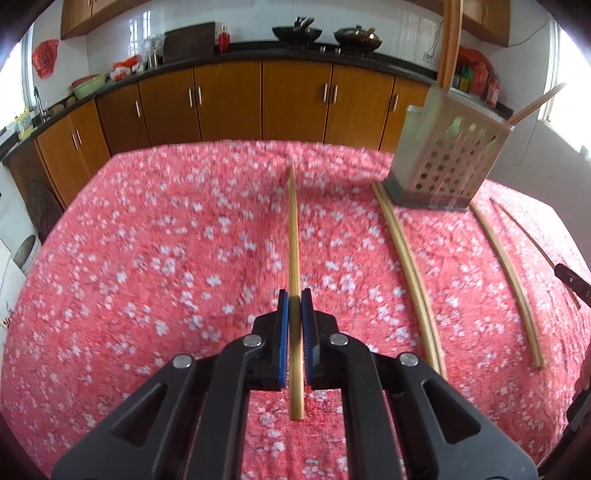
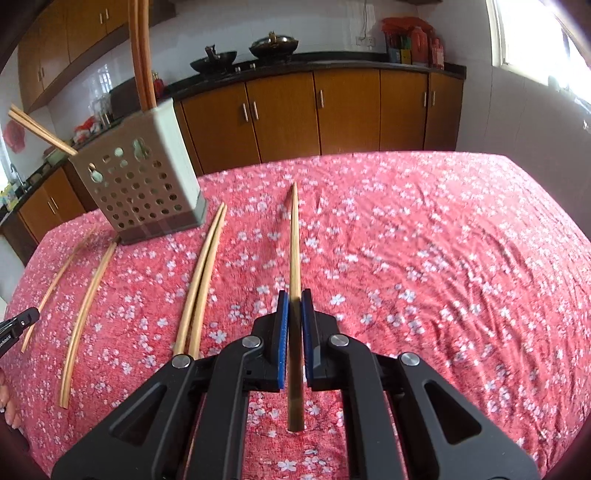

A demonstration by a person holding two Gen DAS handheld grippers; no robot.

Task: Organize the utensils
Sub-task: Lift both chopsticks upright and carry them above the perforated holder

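Observation:
My left gripper (image 1: 294,295) is shut on a pale bamboo chopstick (image 1: 293,229) that points away over the table. My right gripper (image 2: 294,295) is shut on a darker chopstick (image 2: 294,240), also pointing forward. A perforated grey utensil holder (image 1: 447,162) (image 2: 144,188) stands on the cloth with several chopsticks (image 1: 450,37) (image 2: 142,55) sticking out of it. It is ahead and to the right of the left gripper, and ahead and to the left of the right one. A pair of chopsticks (image 1: 406,266) (image 2: 203,277) and a single chopstick (image 1: 509,280) (image 2: 86,314) lie on the cloth between the grippers.
The table carries a red cloth with white blossoms (image 1: 166,258) (image 2: 443,258). Beyond its far edge run wooden cabinets (image 1: 229,103) under a dark counter with woks (image 1: 297,33). A black finger of the other gripper shows at the frame edges (image 1: 570,282) (image 2: 20,323).

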